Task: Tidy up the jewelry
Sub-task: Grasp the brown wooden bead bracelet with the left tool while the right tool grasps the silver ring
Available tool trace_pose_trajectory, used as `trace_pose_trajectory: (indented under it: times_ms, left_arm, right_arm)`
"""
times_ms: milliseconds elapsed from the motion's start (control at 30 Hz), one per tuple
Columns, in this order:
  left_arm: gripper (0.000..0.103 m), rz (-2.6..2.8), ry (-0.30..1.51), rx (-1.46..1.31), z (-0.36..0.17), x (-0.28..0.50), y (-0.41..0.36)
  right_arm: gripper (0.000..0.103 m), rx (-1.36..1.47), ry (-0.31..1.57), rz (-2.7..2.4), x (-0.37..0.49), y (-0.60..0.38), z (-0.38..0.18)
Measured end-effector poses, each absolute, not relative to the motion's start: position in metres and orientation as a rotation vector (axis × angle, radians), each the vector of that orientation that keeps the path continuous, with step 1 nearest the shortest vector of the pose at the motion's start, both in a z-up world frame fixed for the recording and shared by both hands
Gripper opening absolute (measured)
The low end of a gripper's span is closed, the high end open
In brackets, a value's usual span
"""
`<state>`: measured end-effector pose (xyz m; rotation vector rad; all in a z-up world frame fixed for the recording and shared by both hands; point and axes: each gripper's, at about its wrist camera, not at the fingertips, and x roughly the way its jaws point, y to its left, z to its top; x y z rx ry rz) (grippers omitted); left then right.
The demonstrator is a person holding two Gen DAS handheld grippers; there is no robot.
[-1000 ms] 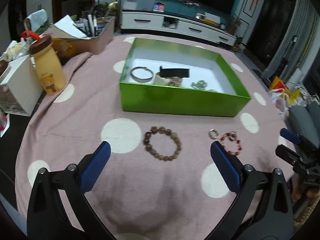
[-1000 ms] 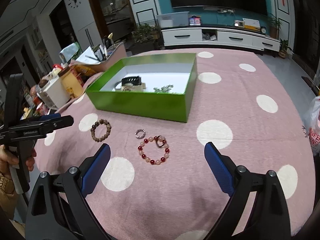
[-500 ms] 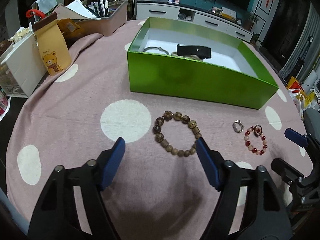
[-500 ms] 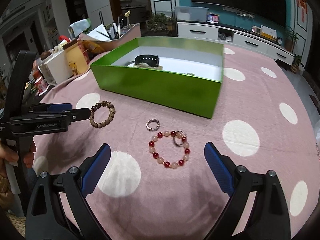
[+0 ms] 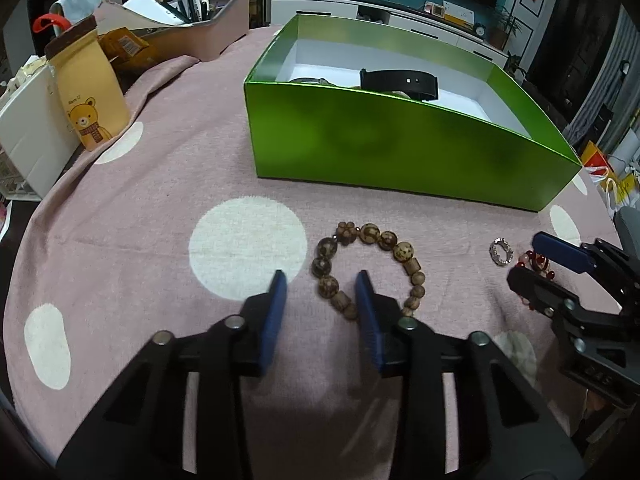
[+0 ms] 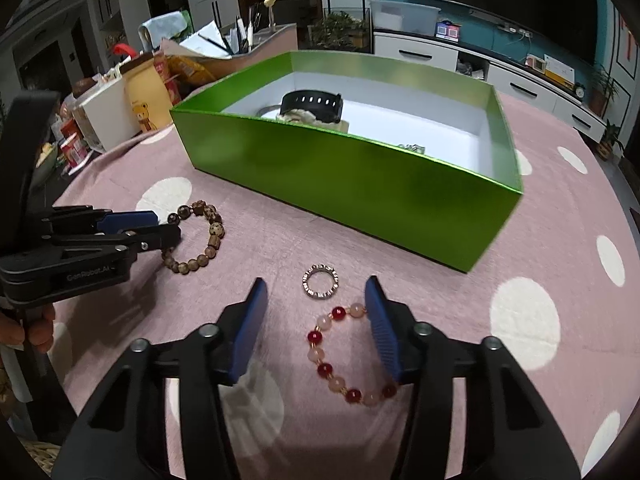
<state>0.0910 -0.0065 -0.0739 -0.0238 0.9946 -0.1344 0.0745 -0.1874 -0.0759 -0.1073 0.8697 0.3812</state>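
A brown wooden bead bracelet [image 5: 370, 268] lies on the pink dotted cloth in front of the green box [image 5: 400, 152]. My left gripper [image 5: 320, 284] is open, low over the cloth, its fingers straddling the bracelet's left side. A red and pink bead bracelet [image 6: 348, 356] and a small silver ring [image 6: 321, 281] lie to the right. My right gripper [image 6: 316, 296] is open, its fingers on either side of the red bracelet's near part. The box [image 6: 360, 176] holds a black watch band [image 6: 312, 106] and other jewelry.
A yellow bear-print bag [image 5: 90, 92], a white box [image 5: 24, 136] and a tray of pens [image 5: 200, 24] stand at the left and back left. The round table's edge curves close at left and front. The left gripper [image 6: 100, 236] shows in the right wrist view.
Both grippers have moved forward and down toward the cloth and narrowed their jaws. The left now straddles the wooden bracelet, the right the red bracelet.
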Motion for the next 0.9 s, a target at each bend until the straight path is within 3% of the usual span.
trace_pose_trajectory:
  times_ms: [267, 467, 900]
  left_arm:
    - [0.024, -0.153, 0.979, 0.003, -0.075, 0.095, -0.009]
    - [0.011, -0.159, 0.968, 0.011, -0.076, 0.099, -0.008]
    - [0.01, -0.191, 0.928, -0.065, -0.061, 0.094, 0.004]
  right_arm:
    - [0.038, -0.143, 0.889, 0.369, 0.085, -0.184, -0.086]
    - [0.021, -0.171, 0.876, 0.367, 0.087, -0.181, -0.086]
    - [0.021, -0.115, 0.852, 0.35, 0.08, -0.192, -0.075]
